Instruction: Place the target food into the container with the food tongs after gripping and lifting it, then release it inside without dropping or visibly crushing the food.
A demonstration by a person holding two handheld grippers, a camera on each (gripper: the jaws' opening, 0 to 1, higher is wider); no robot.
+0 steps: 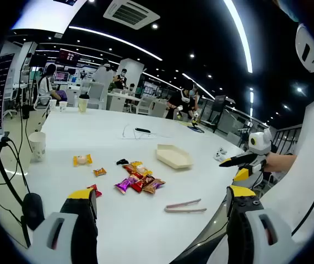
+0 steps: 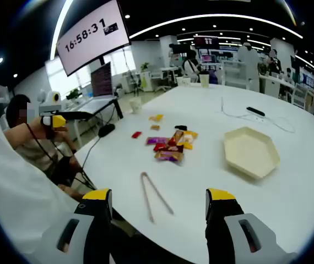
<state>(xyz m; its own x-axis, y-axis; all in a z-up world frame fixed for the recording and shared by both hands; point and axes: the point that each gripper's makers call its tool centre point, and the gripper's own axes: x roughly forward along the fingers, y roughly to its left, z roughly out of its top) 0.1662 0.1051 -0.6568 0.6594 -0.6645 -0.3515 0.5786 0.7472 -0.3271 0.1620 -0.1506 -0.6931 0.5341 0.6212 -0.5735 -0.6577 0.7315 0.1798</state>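
Pink food tongs (image 1: 185,207) lie flat on the white table (image 1: 113,225) near its front edge, also in the right gripper view as tongs (image 2: 154,195) just ahead of my right gripper (image 2: 158,201). A heap of wrapped snacks (image 1: 137,179) (image 2: 171,146) sits beyond them. The cream hexagonal tray (image 1: 173,155) (image 2: 250,151) holds nothing. My left gripper (image 1: 160,201) is open and off the table's edge, holding nothing. My right gripper is open too, and it shows from the side in the left gripper view (image 1: 239,162), held by a hand (image 1: 281,161).
Loose packets lie apart from the heap: an orange one (image 1: 82,160), a small one (image 1: 99,172) and a red one (image 1: 95,188). A paper cup (image 1: 37,144) stands at the table's left edge. A white cable (image 2: 239,113) and a black remote (image 2: 255,111) lie farther back.
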